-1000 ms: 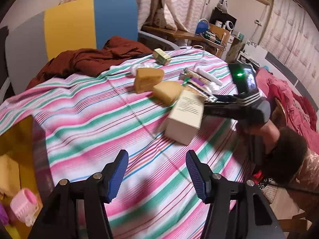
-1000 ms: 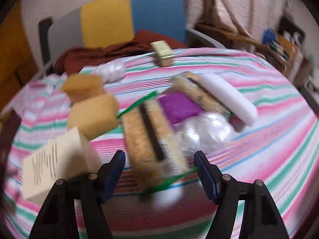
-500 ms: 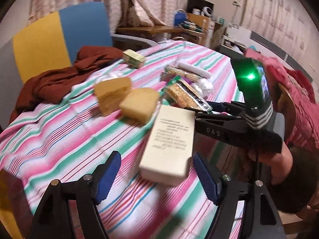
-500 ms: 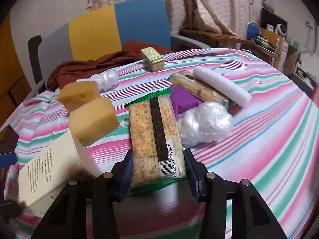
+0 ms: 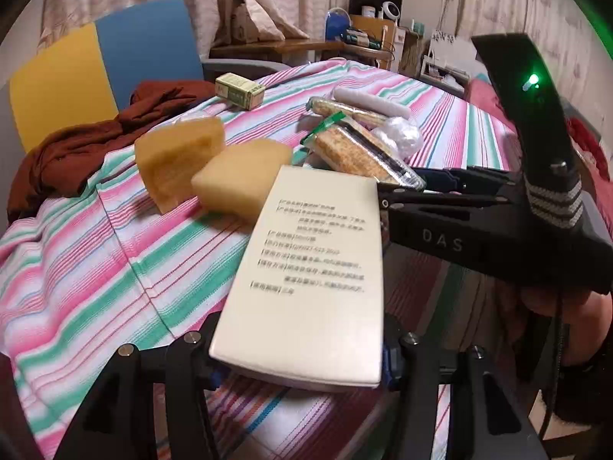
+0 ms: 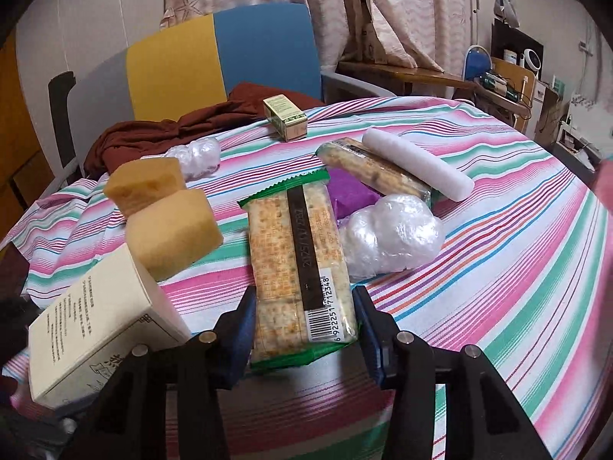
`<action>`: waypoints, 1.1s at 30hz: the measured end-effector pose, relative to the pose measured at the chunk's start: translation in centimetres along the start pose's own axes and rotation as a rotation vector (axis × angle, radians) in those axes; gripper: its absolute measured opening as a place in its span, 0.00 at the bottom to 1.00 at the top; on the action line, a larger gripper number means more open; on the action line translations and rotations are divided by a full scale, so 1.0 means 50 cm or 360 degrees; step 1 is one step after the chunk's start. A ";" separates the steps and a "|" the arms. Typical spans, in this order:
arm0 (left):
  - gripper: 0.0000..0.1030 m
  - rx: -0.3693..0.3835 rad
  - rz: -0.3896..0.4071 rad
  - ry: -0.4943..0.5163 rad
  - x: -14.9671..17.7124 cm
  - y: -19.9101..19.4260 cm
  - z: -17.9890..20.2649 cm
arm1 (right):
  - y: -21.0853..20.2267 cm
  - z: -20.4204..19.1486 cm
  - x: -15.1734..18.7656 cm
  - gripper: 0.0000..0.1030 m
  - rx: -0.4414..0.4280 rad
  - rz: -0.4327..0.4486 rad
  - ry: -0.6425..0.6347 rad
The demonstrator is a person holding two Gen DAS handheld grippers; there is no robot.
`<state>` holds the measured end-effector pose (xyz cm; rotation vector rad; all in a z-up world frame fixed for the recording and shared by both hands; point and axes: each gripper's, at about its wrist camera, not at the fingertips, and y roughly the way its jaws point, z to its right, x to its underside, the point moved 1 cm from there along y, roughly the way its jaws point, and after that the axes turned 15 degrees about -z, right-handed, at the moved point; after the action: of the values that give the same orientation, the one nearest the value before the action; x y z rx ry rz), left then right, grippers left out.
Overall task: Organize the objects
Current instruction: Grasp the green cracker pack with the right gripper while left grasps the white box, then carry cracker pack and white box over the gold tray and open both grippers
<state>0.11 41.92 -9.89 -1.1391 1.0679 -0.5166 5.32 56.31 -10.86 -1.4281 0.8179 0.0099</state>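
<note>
The left gripper (image 5: 302, 360) reaches low over the near edge of the striped tablecloth (image 5: 95, 253), its jaws clamped on a smooth cream carton (image 5: 306, 268) printed with text. Beside it the right gripper (image 6: 302, 326) lies level, squeezing a crinkly clear-wrapped cracker pack (image 6: 299, 264) at its barcode end. Two porous yellow sponge blocks (image 6: 164, 207) sit toward the left edge; a white foam cylinder (image 6: 415, 168) and a cling-film bundle (image 6: 390, 234) lie mid-surface, with bare cloth at the right edge

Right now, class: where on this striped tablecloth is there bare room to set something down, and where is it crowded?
Bare cloth lies right of the plastic bundle and left of the sponges, below the brown garment. The middle is crowded: cracker pack, cream box.
</note>
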 end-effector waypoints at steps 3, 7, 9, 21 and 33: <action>0.54 0.0009 0.0014 -0.0017 0.004 -0.004 -0.003 | 0.000 -0.002 0.001 0.47 0.0009 0.0005 0.0000; 0.51 -0.0007 0.0055 -0.0025 0.015 -0.010 -0.003 | -0.003 0.000 0.002 0.47 0.0012 0.0020 0.0006; 0.50 -0.0015 0.0075 -0.0028 0.023 -0.013 -0.004 | -0.007 0.002 0.004 0.47 0.0034 0.0037 0.0022; 0.49 -0.0036 0.0163 -0.0181 0.074 -0.053 -0.040 | -0.038 -0.013 0.016 0.47 0.0127 0.0136 0.0011; 0.49 -0.0019 0.0220 -0.0252 0.122 -0.089 -0.055 | -0.076 -0.078 0.051 0.47 0.0070 0.0118 -0.0042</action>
<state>1.13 34.09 -8.47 -1.0894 1.0046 -0.3066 7.05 51.04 -8.57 -1.3533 0.8440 0.0673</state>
